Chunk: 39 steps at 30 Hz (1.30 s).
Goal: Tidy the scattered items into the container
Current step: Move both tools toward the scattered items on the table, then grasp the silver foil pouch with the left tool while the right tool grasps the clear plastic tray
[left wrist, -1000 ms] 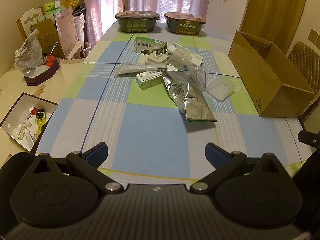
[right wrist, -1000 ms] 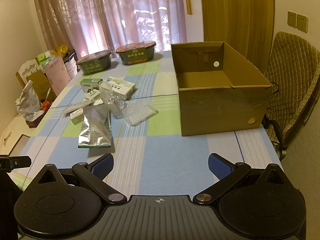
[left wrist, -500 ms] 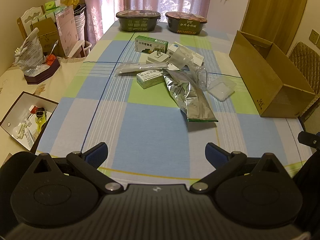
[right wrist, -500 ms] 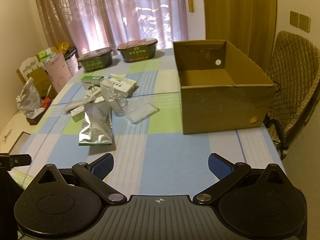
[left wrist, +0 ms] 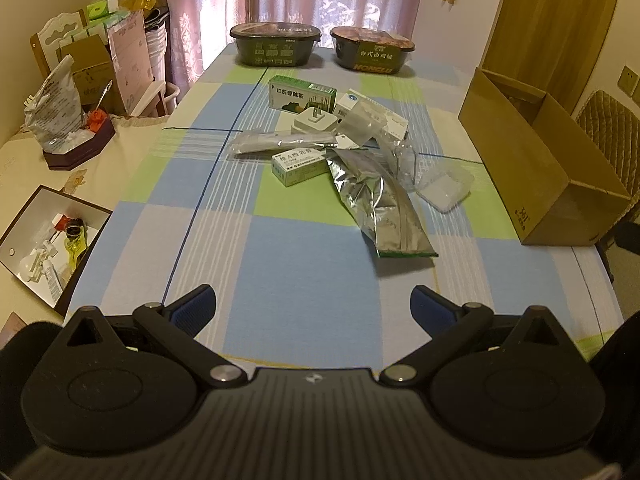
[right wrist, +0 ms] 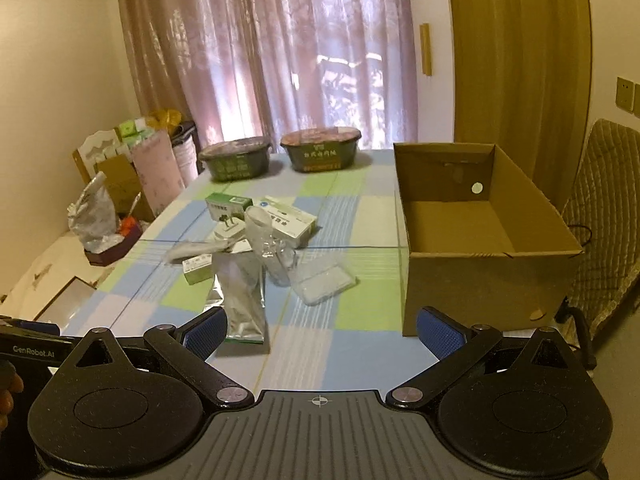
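A pile of loose items lies mid-table: a silver foil pouch (left wrist: 380, 204) (right wrist: 244, 296), a small green-and-white box (left wrist: 298, 166) (right wrist: 198, 269), a larger green box (left wrist: 302, 98) (right wrist: 229, 207), a white plug adapter (left wrist: 314, 120), a clear plastic tray (left wrist: 444, 188) (right wrist: 322, 280) and a white carton (right wrist: 288, 222). The open cardboard box (left wrist: 536, 164) (right wrist: 484, 240) stands on the table's right side, empty inside. My left gripper (left wrist: 312, 306) is open near the front edge, short of the pile. My right gripper (right wrist: 320, 328) is open too, its left pad near the pouch's end.
Two dark lidded food bowls (left wrist: 276, 48) (left wrist: 372, 54) stand at the far end before the curtains. A side surface at left holds an open tray (left wrist: 44, 240) of small items and a bag (left wrist: 56, 112). A padded chair (right wrist: 604, 216) stands right of the box.
Both grippers have moved forward over the table, the right one rising and closing on the pile and box. Both stay open. Nothing on the table has shifted.
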Tool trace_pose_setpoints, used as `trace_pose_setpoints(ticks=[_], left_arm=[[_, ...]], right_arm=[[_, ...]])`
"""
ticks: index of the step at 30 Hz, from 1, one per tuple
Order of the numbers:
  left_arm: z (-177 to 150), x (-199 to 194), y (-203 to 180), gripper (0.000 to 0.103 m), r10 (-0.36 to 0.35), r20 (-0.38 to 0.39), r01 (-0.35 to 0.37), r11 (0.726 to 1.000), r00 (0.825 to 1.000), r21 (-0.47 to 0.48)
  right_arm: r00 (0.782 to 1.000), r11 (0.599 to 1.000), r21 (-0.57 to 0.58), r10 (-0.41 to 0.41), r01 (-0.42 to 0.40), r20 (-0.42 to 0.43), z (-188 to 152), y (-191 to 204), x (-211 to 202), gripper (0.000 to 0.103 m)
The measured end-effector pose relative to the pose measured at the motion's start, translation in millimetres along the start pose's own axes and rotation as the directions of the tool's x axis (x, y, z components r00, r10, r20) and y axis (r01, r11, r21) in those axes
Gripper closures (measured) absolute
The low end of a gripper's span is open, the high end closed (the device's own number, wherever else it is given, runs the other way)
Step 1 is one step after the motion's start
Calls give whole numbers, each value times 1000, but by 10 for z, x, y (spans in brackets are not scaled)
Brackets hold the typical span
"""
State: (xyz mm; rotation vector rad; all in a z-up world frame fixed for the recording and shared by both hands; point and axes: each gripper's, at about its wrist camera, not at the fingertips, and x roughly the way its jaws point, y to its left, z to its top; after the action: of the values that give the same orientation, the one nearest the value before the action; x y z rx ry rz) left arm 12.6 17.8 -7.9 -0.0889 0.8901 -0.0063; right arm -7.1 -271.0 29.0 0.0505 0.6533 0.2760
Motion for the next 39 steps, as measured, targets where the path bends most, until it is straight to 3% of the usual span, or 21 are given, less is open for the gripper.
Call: trace_pose_setpoints(ticks=[6, 13, 22, 32, 39], left_arm=[[252, 168, -58, 1, -30, -27, 29, 999, 999, -24], [701, 572, -225, 1, -43, -139, 44, 999, 989, 5], [1126, 1207, -421, 2, -73, -257, 75, 997, 964, -2], [1308, 1877, -667, 12, -24, -351, 55, 995, 936, 80], [1335, 2170, -730, 13, 10, -383, 35, 993, 924, 109]], right_arm=[[1000, 999, -49, 1, -3, -29, 26, 95, 238, 0], [994, 997, -57, 36, -42, -100, -69, 106, 543, 0], [986, 994, -74, 66, -78, -152, -117, 148, 1065, 0], [981, 987, -119, 86, -108, -172, -181, 103, 1534, 0], [980, 986, -124, 88, -111, -176, -106, 41, 1873, 0]])
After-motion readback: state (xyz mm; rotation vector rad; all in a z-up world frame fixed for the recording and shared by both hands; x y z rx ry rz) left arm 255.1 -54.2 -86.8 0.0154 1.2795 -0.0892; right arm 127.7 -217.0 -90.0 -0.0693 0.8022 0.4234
